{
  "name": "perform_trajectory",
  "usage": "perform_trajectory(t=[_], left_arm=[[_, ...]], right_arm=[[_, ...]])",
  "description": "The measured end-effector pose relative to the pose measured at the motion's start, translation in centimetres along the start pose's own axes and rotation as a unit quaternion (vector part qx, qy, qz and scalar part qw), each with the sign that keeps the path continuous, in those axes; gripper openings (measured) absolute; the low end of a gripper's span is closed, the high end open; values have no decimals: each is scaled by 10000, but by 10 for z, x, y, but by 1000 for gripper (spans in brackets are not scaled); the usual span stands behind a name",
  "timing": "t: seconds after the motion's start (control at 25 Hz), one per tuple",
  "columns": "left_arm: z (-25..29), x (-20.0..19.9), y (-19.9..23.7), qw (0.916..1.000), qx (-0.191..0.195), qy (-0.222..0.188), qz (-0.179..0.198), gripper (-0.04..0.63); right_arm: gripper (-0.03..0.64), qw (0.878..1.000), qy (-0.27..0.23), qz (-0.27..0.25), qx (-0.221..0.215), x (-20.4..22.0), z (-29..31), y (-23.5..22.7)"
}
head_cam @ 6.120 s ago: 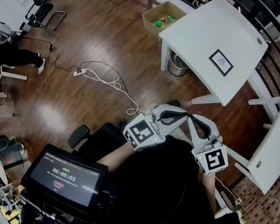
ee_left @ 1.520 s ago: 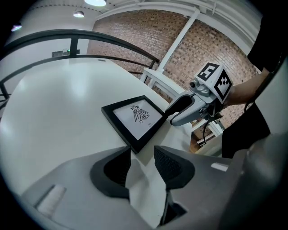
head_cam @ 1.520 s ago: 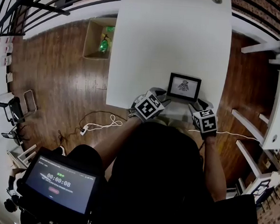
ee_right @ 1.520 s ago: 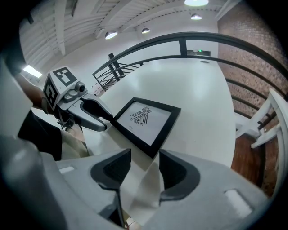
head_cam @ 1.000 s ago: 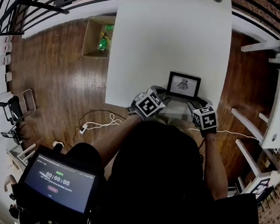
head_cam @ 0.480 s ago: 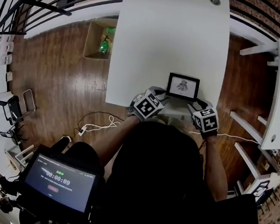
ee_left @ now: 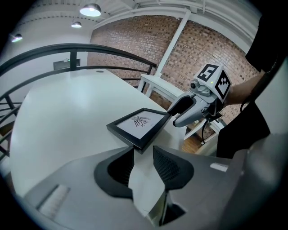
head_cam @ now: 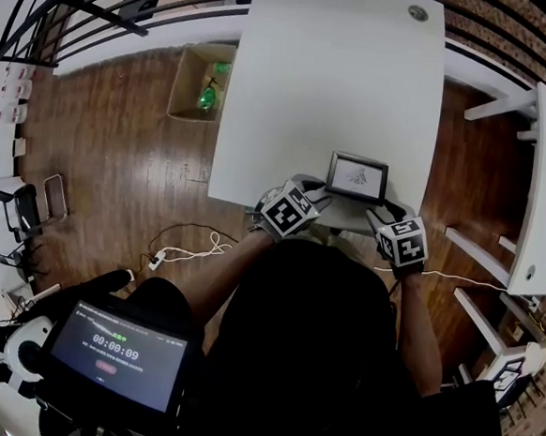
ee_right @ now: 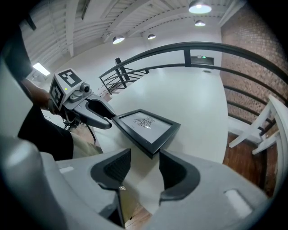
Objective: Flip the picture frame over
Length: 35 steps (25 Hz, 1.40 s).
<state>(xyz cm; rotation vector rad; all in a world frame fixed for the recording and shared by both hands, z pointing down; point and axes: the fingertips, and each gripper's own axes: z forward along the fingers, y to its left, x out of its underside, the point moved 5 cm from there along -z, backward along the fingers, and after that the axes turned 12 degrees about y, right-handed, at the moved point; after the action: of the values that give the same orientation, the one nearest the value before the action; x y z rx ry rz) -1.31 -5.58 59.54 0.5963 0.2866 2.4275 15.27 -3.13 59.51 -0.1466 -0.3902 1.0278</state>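
A black picture frame (head_cam: 356,177) with a small drawing faces up near the front edge of the white table (head_cam: 332,67). My left gripper (head_cam: 317,192) holds the frame's near left corner, and my right gripper (head_cam: 387,207) holds its near right corner. In the left gripper view, the frame (ee_left: 139,126) has one corner between my left gripper's (ee_left: 143,155) jaws, and the right gripper (ee_left: 184,110) grips its far side. In the right gripper view, the frame (ee_right: 146,126) sits raised and tilted above the tabletop, with a corner inside my right gripper (ee_right: 145,161).
A cardboard box (head_cam: 201,84) stands on the wood floor left of the table. A second white table (head_cam: 544,177) is at the right. A power strip and cable (head_cam: 186,248) lie on the floor. A black railing (head_cam: 101,11) runs behind. A monitor (head_cam: 116,352) is at the lower left.
Both grippers have closed in on the frame's near corners and risen a little. The frame's near edge has come up off the table.
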Motion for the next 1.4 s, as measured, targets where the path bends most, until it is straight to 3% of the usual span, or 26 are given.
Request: perform_trajectory(t=[0.72, 1.4], left_arm=[[-15, 22, -37, 9998, -132, -128, 58, 149], [-27, 20, -32, 9993, -236, -292, -19, 149]], right_arm=[[181, 9997, -162, -188, 40, 26, -16, 26], [181, 9987, -365, -357, 82, 12, -28, 32]])
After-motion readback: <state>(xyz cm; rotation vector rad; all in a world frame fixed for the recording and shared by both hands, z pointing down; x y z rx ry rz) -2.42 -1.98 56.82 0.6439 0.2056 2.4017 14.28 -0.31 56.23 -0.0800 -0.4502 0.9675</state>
